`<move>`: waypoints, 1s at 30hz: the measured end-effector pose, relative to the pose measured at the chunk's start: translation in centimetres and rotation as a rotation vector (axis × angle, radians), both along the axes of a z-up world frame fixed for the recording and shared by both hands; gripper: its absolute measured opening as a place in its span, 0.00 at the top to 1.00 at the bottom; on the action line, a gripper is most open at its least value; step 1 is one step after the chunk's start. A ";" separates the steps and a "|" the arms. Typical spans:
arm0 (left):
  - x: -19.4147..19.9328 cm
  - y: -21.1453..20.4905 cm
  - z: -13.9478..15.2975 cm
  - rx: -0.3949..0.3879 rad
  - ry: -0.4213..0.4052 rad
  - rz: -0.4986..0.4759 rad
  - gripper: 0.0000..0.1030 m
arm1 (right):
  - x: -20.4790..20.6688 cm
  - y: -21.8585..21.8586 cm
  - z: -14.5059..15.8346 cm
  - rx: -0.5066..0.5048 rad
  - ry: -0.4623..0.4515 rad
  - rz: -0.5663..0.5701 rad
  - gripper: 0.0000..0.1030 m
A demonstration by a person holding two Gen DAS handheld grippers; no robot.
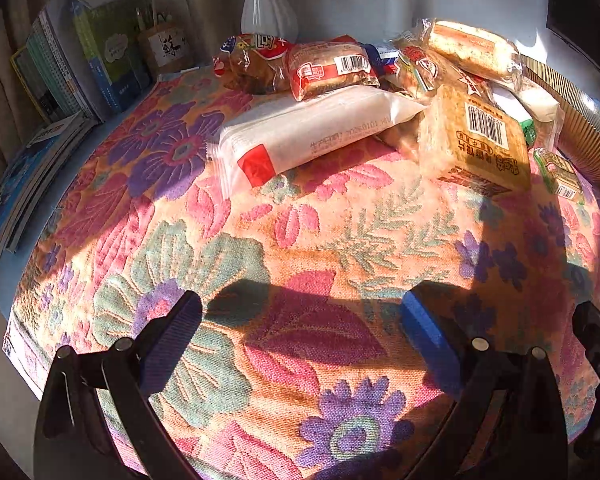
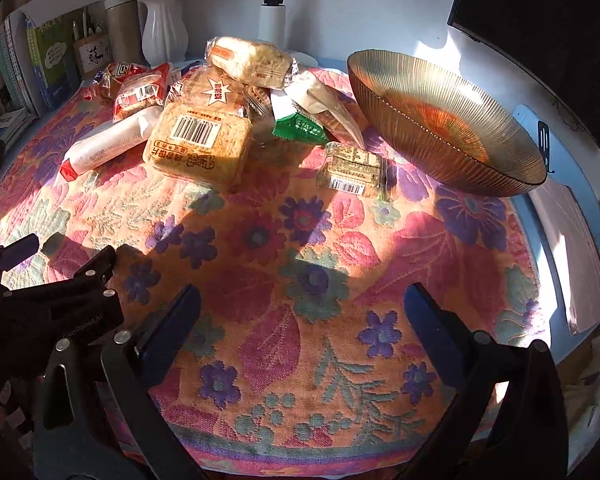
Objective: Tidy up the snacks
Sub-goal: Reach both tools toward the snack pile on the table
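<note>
Hovering | both fingers (image 1: 302, 320) (image 2: 302, 312) wide, empty | snacks (image 2: 202, 140) well ahead, apart

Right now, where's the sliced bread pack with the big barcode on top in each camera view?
Left wrist: the sliced bread pack sits upper right, leaning on the snack pile, right of the long white packet.
Right wrist: the same pack is upper left of centre, again right of the white packet.
Shared landmark: the white vase behind the pile.
</note>
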State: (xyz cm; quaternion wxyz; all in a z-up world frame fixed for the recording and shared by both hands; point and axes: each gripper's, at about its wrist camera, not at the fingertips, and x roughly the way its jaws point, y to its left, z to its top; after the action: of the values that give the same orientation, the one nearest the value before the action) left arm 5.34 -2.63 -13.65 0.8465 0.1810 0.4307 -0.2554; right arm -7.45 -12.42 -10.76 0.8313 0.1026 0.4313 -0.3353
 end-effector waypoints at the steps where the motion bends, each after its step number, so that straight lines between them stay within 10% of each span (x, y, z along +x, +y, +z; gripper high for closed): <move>1: 0.0 0.3 -0.1 -0.017 0.023 0.009 0.05 | 0.0 0.1 -0.3 -0.003 0.006 0.006 0.03; 13: 1.8 2.3 1.6 -0.093 0.114 -0.072 0.05 | 0.2 -0.9 -0.8 0.005 0.020 0.069 0.03; 22: 3.0 3.5 7.5 -0.099 -0.073 -0.347 0.05 | 1.4 -1.1 4.2 -0.055 -0.101 0.241 0.03; 30: 4.8 1.8 7.3 -0.072 -0.113 -0.265 0.05 | 3.5 -2.0 4.1 -0.031 -0.088 0.278 0.03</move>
State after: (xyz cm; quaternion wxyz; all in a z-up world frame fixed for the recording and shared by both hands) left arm 10.09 -0.85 -6.38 0.8343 0.2197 0.3451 -0.3696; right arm -4.00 -14.40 -6.71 0.8894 0.0435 0.3991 -0.2187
